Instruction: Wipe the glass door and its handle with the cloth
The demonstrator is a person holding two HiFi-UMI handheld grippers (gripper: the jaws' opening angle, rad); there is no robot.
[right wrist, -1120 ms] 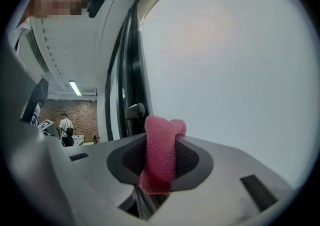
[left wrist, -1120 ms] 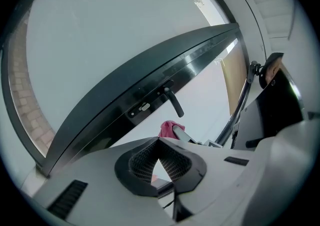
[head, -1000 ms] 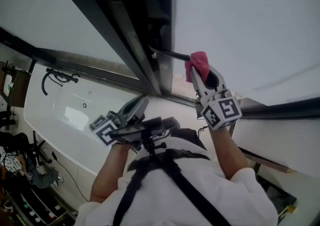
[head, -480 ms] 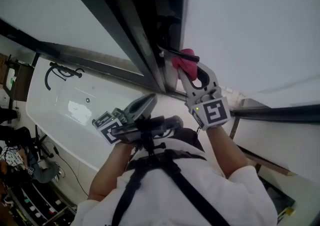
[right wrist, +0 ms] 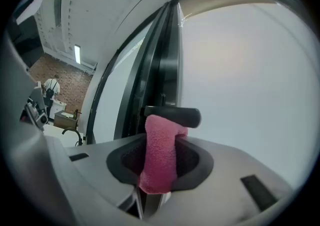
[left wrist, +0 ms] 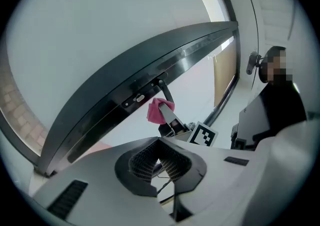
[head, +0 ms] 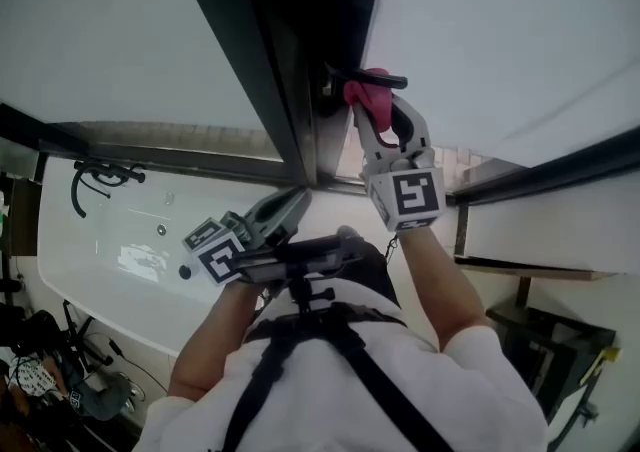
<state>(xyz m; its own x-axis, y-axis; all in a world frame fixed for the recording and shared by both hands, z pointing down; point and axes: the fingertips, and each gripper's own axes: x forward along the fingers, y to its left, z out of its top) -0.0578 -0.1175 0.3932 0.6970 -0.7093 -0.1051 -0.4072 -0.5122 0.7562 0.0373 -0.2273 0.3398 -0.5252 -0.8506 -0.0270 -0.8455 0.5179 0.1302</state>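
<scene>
fingers (right wrist: 196,162) of the right gripper (head: 372,115) are clamped on a pink cloth (right wrist: 159,155), which stands pinched between the 2 pads with its upper end pressed against the underside of the black bar handle (right wrist: 172,115). right gripper is raised at arm's length, its marker cube (head: 404,195) facing the head camera. handle projects from the dark door frame (head: 290,70) and runs crosswise over the cloth, its rounded free end pointing toward the frosted glass door (head: 500,30). contact between cloth and handle is confirmed in both the head view and the right gripper view; whether the cloth also touches the glass cannot be told. left gripper (head: 288,204) is held low, near the person's chest, well apart from the handle, its 2 jaws brought together with nothing between them; its own view looks up at the frame, the cloth and the right gripper's cube from below. 1 white bathtub (head: 100,240) with a dark faucet (head: 90,178) lies under the glazing on the left side. 1 person (right wrist: 51,87) stands far off by a brick wall in the right gripper view.
</scene>
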